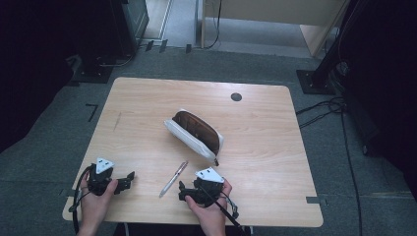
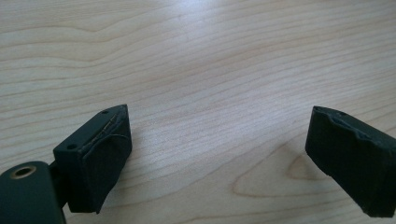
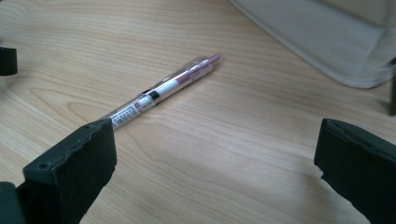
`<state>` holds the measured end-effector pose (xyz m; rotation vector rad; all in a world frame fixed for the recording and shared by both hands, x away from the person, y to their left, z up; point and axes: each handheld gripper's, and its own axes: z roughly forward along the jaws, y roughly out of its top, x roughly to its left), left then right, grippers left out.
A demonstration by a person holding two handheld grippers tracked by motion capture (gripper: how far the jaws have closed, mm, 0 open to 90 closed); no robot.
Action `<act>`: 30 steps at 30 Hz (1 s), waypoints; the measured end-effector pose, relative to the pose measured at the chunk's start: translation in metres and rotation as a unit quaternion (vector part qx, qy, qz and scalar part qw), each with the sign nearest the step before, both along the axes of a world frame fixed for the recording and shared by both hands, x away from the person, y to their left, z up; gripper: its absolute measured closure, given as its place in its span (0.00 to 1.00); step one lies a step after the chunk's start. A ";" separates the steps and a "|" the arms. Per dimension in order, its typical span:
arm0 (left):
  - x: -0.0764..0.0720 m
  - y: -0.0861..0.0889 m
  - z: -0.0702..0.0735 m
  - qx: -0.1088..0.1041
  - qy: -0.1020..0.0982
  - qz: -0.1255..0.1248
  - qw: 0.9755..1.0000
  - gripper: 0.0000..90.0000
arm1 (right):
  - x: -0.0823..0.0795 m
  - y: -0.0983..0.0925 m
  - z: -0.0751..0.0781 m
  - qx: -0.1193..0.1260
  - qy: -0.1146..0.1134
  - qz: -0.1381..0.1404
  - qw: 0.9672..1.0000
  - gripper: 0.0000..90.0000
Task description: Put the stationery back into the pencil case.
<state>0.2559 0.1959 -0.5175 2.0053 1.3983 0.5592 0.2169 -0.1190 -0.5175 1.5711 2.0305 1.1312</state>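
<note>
- Clear plastic with a white label band and a pinkish-purple end: the slim pen (image 1: 174, 179) lies flat on the pale wood-grain bench (image 1: 255, 162), free of both grippers, so the picking-up seems not yet done.
- The right gripper (image 1: 182, 191) is the one nearest to it. Its black padded fingers (image 3: 70, 172) stand wide apart with nothing between them. In the right gripper view the pen (image 3: 163, 88) lies just ahead of the left-hand finger of that view, its near end close by that finger's tip but apart from it.
- The left gripper (image 1: 130, 179) has its fingers (image 2: 100, 158) spread wide too, over bare bench, and the pen lies between the two grippers, nearer the right one.
- Long axis: seen from the high view, the pen runs on a slant, its pink end pointing away from the person and to the right, towards the pouch; its other end points back towards the person, into the gap between the two grippers.
- The white fabric pencil pouch with a brown lining (image 1: 195, 132) lies open beyond the right fingers, well ahead of the pen's pink end.
- Left to do, as I judge it: close on the barrel, lift it, and most likely carry it to the open pouch; none of that is begun.
</note>
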 end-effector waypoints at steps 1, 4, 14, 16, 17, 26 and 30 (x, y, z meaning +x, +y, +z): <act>0.000 0.000 0.000 0.000 0.000 0.000 1.000 0.09 | 0.000 0.000 0.000 0.000 0.000 0.000 1.000 0.00; 0.000 -0.002 -0.001 0.008 -0.002 0.002 1.000 0.08 | 0.000 0.010 -0.002 -0.012 0.003 -0.001 1.000 0.00; -0.001 -0.003 -0.001 0.008 -0.004 0.001 1.000 0.08 | 0.006 0.037 -0.003 -0.031 0.022 0.001 0.999 0.00; 0.000 -0.003 -0.001 0.008 -0.005 0.001 1.000 0.08 | 0.007 0.044 -0.003 -0.038 0.022 0.004 0.999 0.00; 0.000 -0.003 -0.001 0.008 -0.005 0.001 1.000 0.08 | 0.007 0.044 -0.003 -0.038 0.022 0.004 0.999 0.00; 0.000 -0.003 -0.001 0.009 -0.005 0.000 1.000 0.08 | 0.010 0.052 -0.003 -0.055 0.027 0.007 0.998 0.00; 0.000 -0.003 -0.001 0.009 -0.005 0.000 1.000 0.08 | 0.010 0.051 -0.003 -0.063 0.026 0.018 0.998 0.00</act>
